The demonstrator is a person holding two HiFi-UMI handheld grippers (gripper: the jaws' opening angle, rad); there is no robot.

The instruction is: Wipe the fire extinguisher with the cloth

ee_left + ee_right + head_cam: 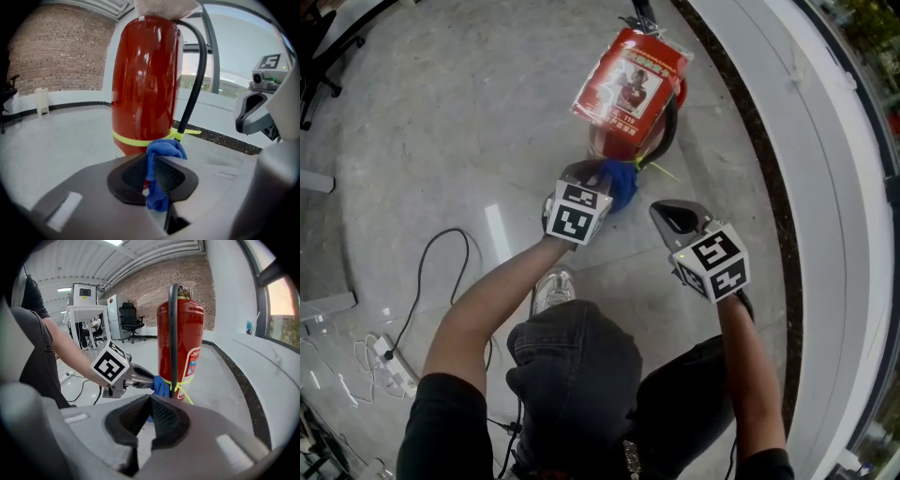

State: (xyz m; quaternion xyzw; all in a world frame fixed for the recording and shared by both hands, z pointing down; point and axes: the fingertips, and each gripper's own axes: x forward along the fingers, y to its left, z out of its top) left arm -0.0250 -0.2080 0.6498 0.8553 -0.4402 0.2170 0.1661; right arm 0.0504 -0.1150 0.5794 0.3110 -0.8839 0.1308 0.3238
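Blue cloth (621, 185) near the fire extinguisher's (628, 80) foot; wiping seems barely begun.
The left gripper's (598, 174) jaws pinch the cloth by the floor-standing extinguisher's yellow band (136, 139). The right gripper (668, 216), jaws shut and empty, hovers beside it. Nearly the whole cylinder likely remains.

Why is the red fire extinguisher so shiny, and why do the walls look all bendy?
Left gripper view: the glossy fire extinguisher shows pale reflected streaks. Right gripper view: the wide lens bows the brick wall and blackens the corners. Head view: a white glint sits on the floor.
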